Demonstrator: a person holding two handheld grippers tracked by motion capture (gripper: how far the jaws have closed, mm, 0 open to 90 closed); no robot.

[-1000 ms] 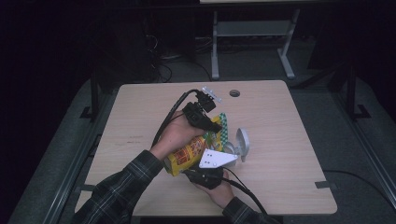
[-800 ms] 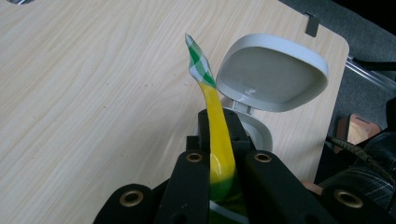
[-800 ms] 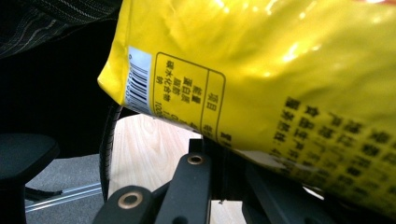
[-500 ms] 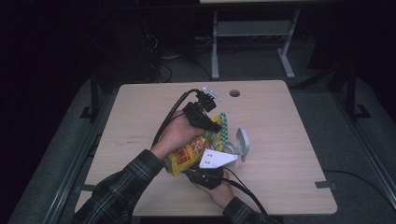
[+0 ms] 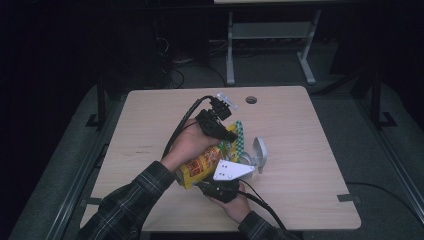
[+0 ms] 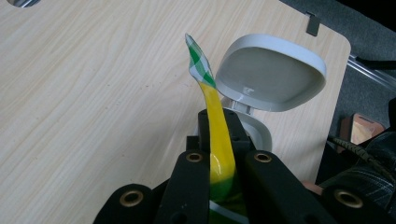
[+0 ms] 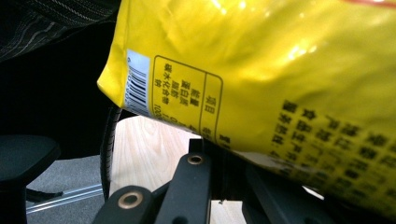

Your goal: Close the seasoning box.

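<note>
Nothing has shifted over the last second: the left tool (image 6: 219, 154) stays clamped on the yellow snack bag's (image 5: 202, 162) top edge, the right tool (image 7: 219, 175) pinches its bottom. The bag hangs over the desk (image 5: 310, 165) beside the open white container (image 6: 271, 74), likely awaiting a tear.

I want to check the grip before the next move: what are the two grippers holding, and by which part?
Both hold the yellow snack bag. The left gripper pinches its flat top edge; the right gripper clamps its lower edge.
</note>
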